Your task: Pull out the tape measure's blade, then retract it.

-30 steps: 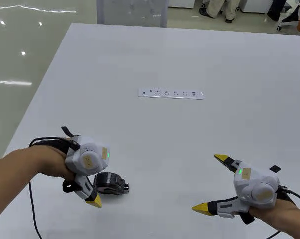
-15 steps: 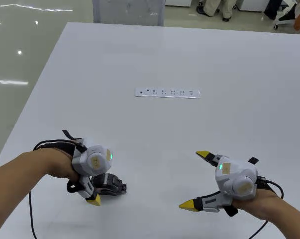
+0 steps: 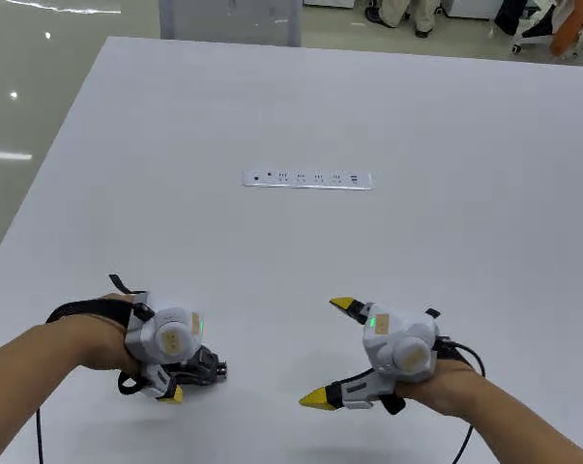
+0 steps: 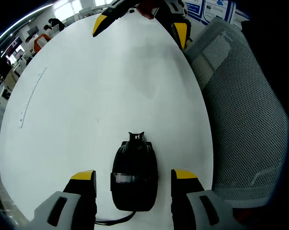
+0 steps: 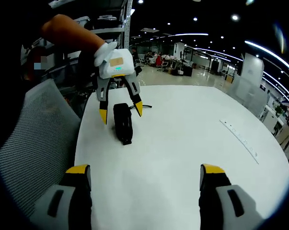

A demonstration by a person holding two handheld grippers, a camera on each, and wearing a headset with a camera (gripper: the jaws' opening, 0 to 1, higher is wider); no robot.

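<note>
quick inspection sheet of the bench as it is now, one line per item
surface: white table, bare apart from the items below.
job's things: black tape measure lying near the table's near left edge; blade not drawn out.
clutter: white power strip lying mid-table, no plugs seen in it.
grippers: left gripper open, its jaws either side of the tape measure with a gap on each side; right gripper open, holding nothing, pointing toward the tape measure.
cables: black cable running from the right gripper.
surroundings: grey mesh chair beside the table; glossy floor; people far off.
</note>
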